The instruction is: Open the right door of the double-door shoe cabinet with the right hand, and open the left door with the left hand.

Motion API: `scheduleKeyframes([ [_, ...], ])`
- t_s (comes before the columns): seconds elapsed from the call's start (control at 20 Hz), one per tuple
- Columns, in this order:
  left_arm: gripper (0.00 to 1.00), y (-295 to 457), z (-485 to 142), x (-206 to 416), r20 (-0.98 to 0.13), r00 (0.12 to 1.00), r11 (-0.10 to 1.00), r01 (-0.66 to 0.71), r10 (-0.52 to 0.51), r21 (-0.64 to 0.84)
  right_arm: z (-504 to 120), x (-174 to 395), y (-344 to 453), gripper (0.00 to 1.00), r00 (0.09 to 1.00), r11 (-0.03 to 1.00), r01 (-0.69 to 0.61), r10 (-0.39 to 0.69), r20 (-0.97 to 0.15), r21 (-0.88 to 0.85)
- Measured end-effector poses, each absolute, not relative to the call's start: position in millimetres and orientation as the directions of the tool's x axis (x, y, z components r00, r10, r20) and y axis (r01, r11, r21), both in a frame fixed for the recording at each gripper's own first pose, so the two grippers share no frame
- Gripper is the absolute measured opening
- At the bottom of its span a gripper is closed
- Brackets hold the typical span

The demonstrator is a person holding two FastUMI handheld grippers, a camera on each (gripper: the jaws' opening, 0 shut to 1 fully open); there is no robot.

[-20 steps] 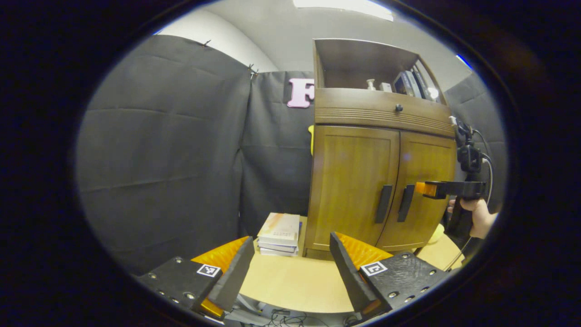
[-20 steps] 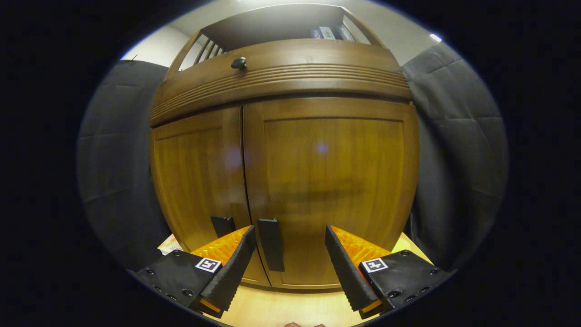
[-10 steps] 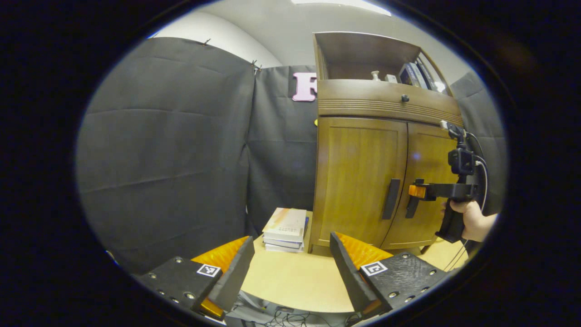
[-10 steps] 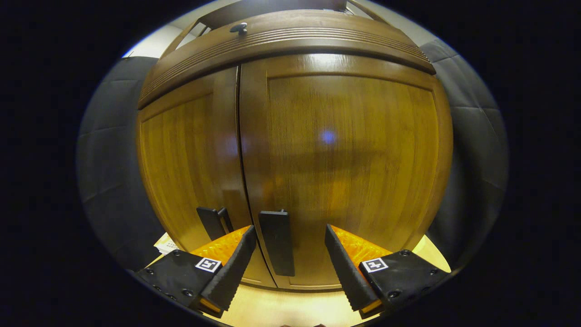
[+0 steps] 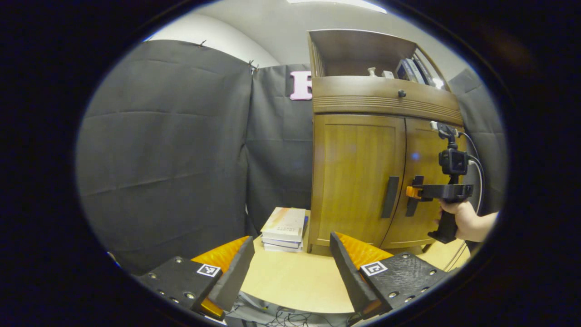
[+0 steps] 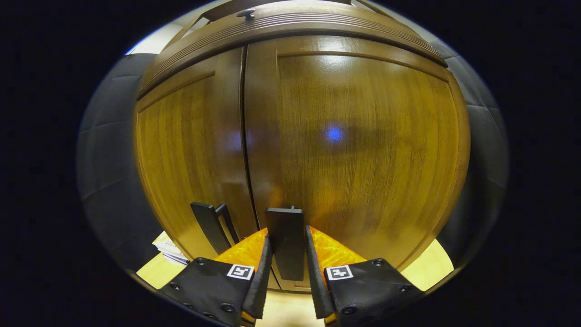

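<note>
**Right handle clamped, both doors shut**

The shoe cabinet (image 5: 376, 136) stands on your worktop (image 5: 290, 281), toward its far right part, in front of the black booth cloth. It has an open shelf on top with a few small items and books, a drawer with a small round knob (image 5: 401, 93) beneath, and two doors below that.

Both doors sit flush with the cabinet front. The left door (image 5: 354, 177) and the right door (image 6: 363, 150) meet at a narrow seam, and each carries a dark vertical handle just beside that seam.

A short stack of books (image 5: 283, 224) lies on the worktop just beside the cabinet's left lower corner.

Your right hand-held gripper (image 6: 288, 277) is at the right door. Its two fingers are drawn in narrow, one pressing on each side of the right door handle (image 6: 285, 240), so it holds that handle. In the left gripper view you see the same gripper level at handle height, with your hand (image 5: 463, 218) around its grip.

The left door handle (image 5: 390, 196) is free, untouched.

Your left hand-held gripper (image 5: 290, 268) hangs well back from the cabinet, over the near edge of the worktop, its fingers spread wide with nothing between them.
</note>
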State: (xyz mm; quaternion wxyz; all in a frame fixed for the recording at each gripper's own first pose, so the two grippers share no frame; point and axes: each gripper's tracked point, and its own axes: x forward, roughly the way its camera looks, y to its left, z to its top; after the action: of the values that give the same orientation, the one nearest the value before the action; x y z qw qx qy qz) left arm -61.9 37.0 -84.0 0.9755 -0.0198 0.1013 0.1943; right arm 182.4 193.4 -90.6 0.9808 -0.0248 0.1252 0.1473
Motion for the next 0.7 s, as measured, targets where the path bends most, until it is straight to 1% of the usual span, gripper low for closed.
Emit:
scheduleKeyframes([
  [0.1, 0.96, 36, -87, -65, -0.209, 0.904, 0.924, -0.382, 0.374, 0.0, -93, 186, 194, 0.34, 0.926, 0.956, -0.294, 0.28, -0.254, -0.017],
  [0.2, 0.96, 34, -86, -64, -0.21, 0.905, 0.926, -0.377, 0.37, 0.004, -93, 183, 196, 0.27, 0.922, 0.954, -0.299, 0.286, -0.259, -0.008],
  [0.25, 0.96, 33, -86, -64, -0.21, 0.906, 0.928, -0.374, 0.367, 0.007, -92, 181, 195, 0.26, 0.919, 0.95, -0.312, 0.298, -0.26, -0.015],
  [0.3, 0.96, 33, -86, -65, -0.209, 0.909, 0.93, -0.368, 0.361, 0.007, -92, 180, 195, 0.28, 0.916, 0.948, -0.319, 0.305, -0.261, -0.012],
  [0.35, 0.96, 32, -86, -65, -0.208, 0.912, 0.933, -0.359, 0.352, 0.005, -93, 182, 195, 0.19, 0.912, 0.944, -0.329, 0.314, -0.264, -0.014],
  [0.4, 0.96, 31, -87, -68, -0.208, 0.916, 0.937, -0.35, 0.343, 0.003, -91, 180, 196, 0.2, 0.912, 0.943, -0.334, 0.319, -0.259, -0.015],
  [0.45, 0.96, 31, -88, -70, -0.206, 0.92, 0.94, -0.342, 0.334, 0.0, -90, 179, 196, 0.19, 0.911, 0.942, -0.335, 0.32, -0.26, -0.014],
  [0.5, 0.96, 31, -88, -74, -0.205, 0.923, 0.943, -0.333, 0.325, -0.004, -89, 179, 196, 0.21, 0.911, 0.941, -0.337, 0.322, -0.255, -0.014],
  [0.55, 0.96, 30, -88, -75, -0.202, 0.928, 0.947, -0.322, 0.314, -0.01, -87, 178, 195, 0.19, 0.91, 0.94, -0.341, 0.326, -0.257, -0.015],
  [0.7, 0.96, 30, -88, -78, -0.194, 0.943, 0.959, -0.283, 0.272, -0.033, -85, 175, 197, 0.19, 0.902, 0.931, -0.364, 0.348, -0.255, -0.019],
])
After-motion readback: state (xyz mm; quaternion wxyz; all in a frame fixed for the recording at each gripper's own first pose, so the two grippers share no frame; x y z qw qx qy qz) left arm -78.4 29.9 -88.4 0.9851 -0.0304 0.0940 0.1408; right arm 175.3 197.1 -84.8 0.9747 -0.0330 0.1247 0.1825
